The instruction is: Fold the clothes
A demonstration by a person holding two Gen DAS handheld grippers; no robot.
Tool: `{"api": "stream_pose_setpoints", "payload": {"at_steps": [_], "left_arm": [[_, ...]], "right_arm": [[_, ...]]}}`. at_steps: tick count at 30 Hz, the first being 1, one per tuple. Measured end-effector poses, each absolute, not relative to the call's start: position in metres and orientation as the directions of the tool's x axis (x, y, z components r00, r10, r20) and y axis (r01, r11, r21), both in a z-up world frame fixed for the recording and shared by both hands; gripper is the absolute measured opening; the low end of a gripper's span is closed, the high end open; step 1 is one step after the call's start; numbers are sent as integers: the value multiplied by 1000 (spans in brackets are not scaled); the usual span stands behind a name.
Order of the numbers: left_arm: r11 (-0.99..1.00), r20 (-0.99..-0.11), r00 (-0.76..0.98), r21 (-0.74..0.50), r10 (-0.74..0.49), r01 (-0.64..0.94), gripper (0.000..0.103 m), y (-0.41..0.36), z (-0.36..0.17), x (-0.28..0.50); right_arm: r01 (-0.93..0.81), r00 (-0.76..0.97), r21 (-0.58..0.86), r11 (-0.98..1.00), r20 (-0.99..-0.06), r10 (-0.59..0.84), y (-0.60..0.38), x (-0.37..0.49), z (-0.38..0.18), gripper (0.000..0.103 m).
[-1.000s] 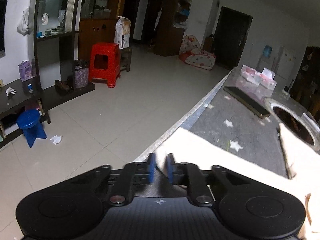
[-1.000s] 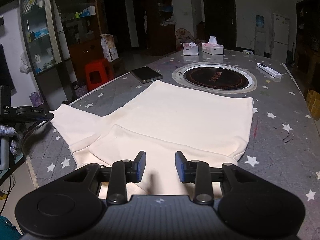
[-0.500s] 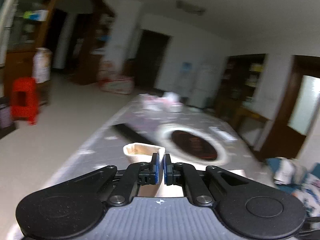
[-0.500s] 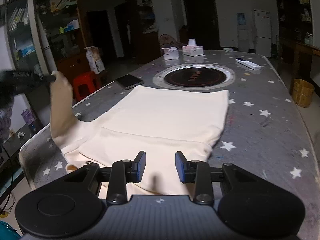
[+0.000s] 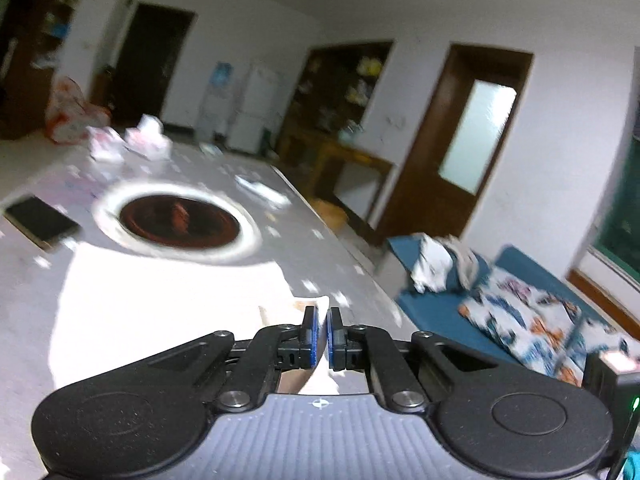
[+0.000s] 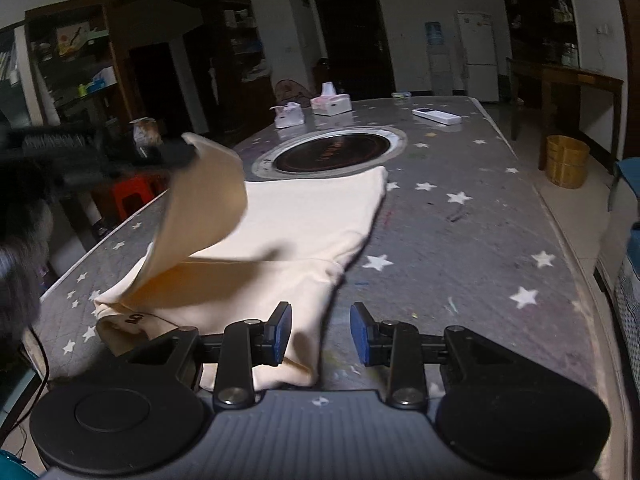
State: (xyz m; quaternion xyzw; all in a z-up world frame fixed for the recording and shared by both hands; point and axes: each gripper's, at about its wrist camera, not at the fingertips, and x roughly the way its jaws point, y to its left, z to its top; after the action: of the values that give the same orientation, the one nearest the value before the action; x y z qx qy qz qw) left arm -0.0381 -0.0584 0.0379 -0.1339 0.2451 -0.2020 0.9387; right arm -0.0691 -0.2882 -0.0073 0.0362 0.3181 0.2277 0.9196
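Cream garment [image 5: 160, 300] spread on the star-print worktop [image 5: 328, 248] just short of the round inset burner [image 5: 180, 220]; left gripper [image 5: 319, 338] fingers pinched tight on its sleeve | right view: sleeve [image 6: 208, 200] lifted, curling over the body near the worktop's left edge; right gripper [image 6: 320, 334] fingers part-open, gripping nothing, above the garment's near hem.

1. My right gripper [image 6: 320, 334] hovers low over the near end of the grey, star-dotted table [image 6: 472, 248], jaws parted, nothing between them.
2. A cream garment [image 6: 304, 220] lies flat ahead; its near edge passes under my left finger [image 6: 280, 334].
3. My left gripper [image 6: 176, 156], blurred, holds a sleeve [image 6: 204, 204] up in an arch above the cloth.
4. Beyond sit a round cooktop [image 6: 332, 154], two tissue boxes [image 6: 330, 104] and a remote [image 6: 436, 116].
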Motion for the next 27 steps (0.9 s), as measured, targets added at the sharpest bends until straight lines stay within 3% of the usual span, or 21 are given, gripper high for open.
{"api": "stream_pose_setpoints", "payload": {"at_steps": [7, 10, 17, 27], "left_arm": [[847, -526, 669, -400, -525, 351, 9, -80, -9, -32], [843, -524, 663, -392, -534, 369, 9, -69, -7, -43], [899, -520, 742, -347, -422, 267, 9, -6, 2, -57], [947, -606, 742, -295, -287, 126, 9, 39, -24, -57]], "right_arm": [[-377, 705, 213, 902, -566, 428, -294, -67, -7, 32], [-393, 704, 203, 897, -561, 436, -291, -65, -4, 32], [-467, 685, 182, 865, -544, 484, -264, -49, 5, 32], [-541, 631, 173, 823, -565, 532, -218, -37, -9, 32]]}}
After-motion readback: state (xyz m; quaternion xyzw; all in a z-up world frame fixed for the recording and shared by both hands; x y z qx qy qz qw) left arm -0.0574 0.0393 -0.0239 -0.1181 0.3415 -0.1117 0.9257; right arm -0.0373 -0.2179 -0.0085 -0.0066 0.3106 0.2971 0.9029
